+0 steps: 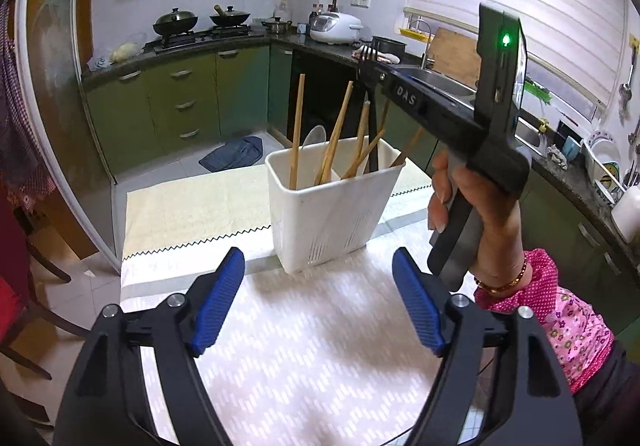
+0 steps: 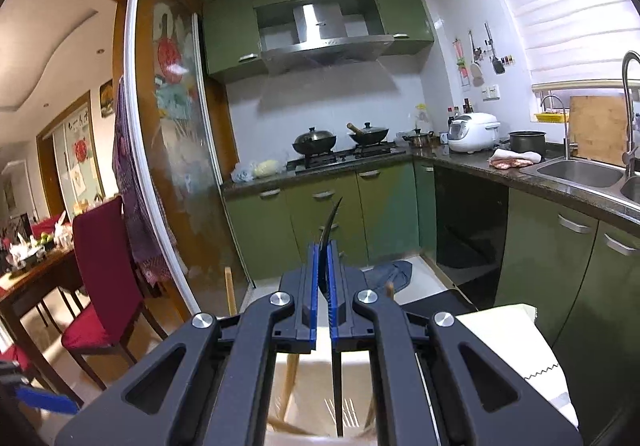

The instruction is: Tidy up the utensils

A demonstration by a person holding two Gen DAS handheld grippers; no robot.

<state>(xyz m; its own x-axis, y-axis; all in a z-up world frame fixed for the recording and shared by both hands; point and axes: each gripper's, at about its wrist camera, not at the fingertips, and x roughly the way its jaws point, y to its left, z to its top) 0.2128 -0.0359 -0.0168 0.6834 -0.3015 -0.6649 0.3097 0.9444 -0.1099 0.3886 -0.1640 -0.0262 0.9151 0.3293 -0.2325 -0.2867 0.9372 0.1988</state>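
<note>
Green kitchen: right gripper (image 2: 324, 286) clamping black fork (image 2: 330, 222), left gripper (image 1: 318, 302) wide, empty.

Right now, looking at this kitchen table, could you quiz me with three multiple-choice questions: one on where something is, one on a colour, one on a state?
1. Where does the white utensil holder stand?
A. in the sink
B. on the table's cloth
C. on the stove

2. What colour are the left gripper's pads?
A. blue
B. red
C. yellow

3. What is the right gripper doing?
A. gaping with nothing in it
B. resting flat on the table
C. clamped on a black fork

Answers:
1 B, the holder sits on the patterned cloth.
2 A, both pads show blue.
3 C, the fork's tines stick out past the closed pads, its handle hanging towards the holder.
</note>
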